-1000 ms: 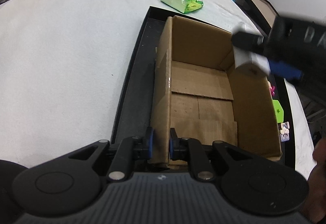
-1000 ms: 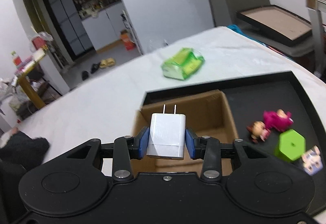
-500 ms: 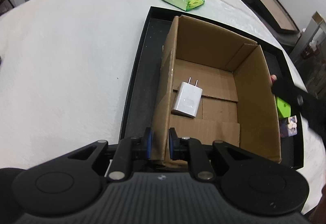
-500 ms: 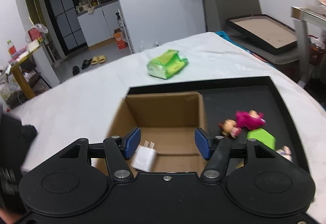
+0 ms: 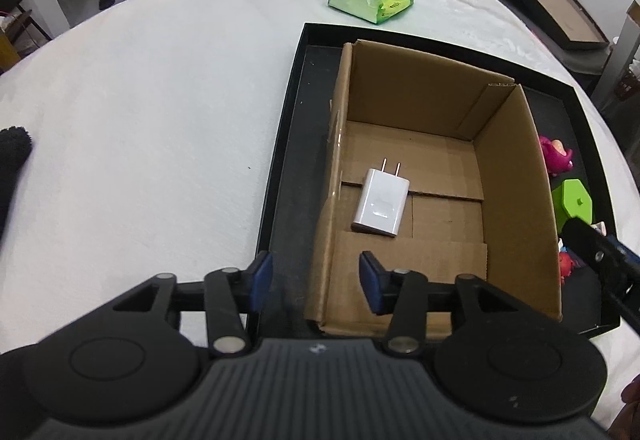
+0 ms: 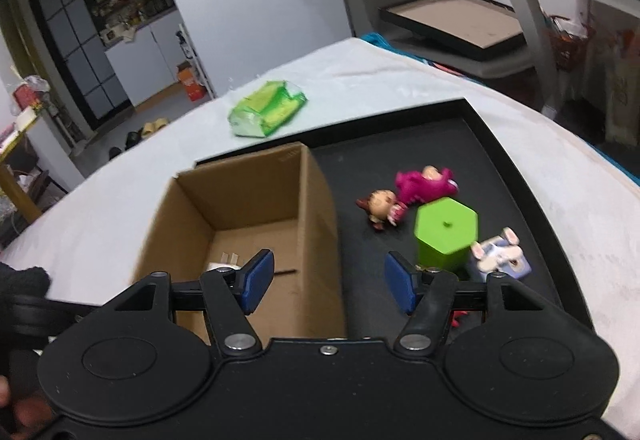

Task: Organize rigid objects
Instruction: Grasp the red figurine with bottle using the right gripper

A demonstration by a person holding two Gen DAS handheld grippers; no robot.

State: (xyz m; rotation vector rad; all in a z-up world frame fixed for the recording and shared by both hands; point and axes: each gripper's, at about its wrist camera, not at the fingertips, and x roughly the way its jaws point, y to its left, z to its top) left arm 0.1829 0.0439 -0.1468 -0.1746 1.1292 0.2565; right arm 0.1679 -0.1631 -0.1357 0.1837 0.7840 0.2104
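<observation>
The box (image 5: 432, 176) sits in the tray (image 5: 280, 168) as the collecting bin. A charger (image 5: 382, 202) lies flat on its floor, near the left wall. The left gripper (image 5: 316, 282) is released, its fingers straddling the box's near-left wall without touching it. The right gripper (image 6: 328, 280) is also spread and empty, hovering over the box's right wall, probably heading for the toys. Only its view shows those clearly: two dolls (image 6: 404, 196), a green block (image 6: 446, 232) and a small figure (image 6: 500, 254) right of the box. The left view alone shows the whole charger.
</observation>
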